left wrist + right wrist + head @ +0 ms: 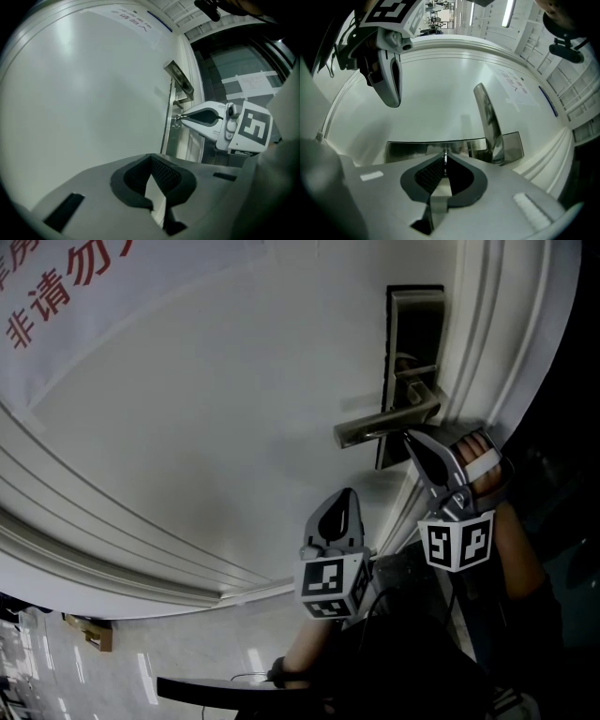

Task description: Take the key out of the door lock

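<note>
The right tool [409, 435] points level at the rectangular brushed-steel lock plate [418, 326] on the white panelled door [187, 427]. Its jaws are pressed together on the thin silver metal key [445, 156], which shows edge-on between the tips in the right gripper view. The key spans the short gap between the jaw tips and the lock plate [417, 149], and its far end meets the plate just beside the root of the steel lever handle [490, 123]. In the left gripper view, the right tool [181, 119] reaches in from the right with the key [176, 122] at its tip, against the plate edge.

The left tool [347, 493] hangs near the door face, below and to the left of the lever handle [384, 424], apart from the lock. Its jaws [151, 157] are pressed together with nothing between them.
</note>
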Motion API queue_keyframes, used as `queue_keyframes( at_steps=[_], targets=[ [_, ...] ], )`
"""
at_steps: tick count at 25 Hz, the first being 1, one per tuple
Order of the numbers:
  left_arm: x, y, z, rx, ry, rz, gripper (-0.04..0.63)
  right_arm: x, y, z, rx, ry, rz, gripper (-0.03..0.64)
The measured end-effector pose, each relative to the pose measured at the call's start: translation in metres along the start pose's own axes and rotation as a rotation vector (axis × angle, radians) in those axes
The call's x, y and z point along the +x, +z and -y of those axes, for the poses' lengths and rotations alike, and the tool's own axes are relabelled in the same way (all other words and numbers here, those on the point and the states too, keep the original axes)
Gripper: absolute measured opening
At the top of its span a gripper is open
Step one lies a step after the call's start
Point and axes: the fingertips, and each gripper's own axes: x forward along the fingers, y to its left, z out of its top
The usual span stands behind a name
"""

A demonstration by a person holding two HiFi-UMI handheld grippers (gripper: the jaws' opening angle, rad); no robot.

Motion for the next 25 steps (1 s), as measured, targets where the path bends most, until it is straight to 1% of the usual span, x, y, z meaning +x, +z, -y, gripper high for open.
queue_keyframes(
  at_steps=[8,20,25],
  targets=[
    [-0.0026,-0.0012,-0.0015,-0.001,0.009,-0.001,0.000,-0.0002,-0.0008,-0.0005,-0.048,0.016,-0.003,0.011],
    [-0.0051,0.0012,-0.0023,-0.001,0.013,0.009,0.000,-0.0002,-0.0009,-0.0007,-0.047,0.019,-0.025,0.011],
    [-0.0058,0.0022,-0.0026,-0.006,0.021,0.002,0.000,-0.0005,-0.0007,-0.0011,-0.077,0.023,-0.029,0.011]
  ],
)
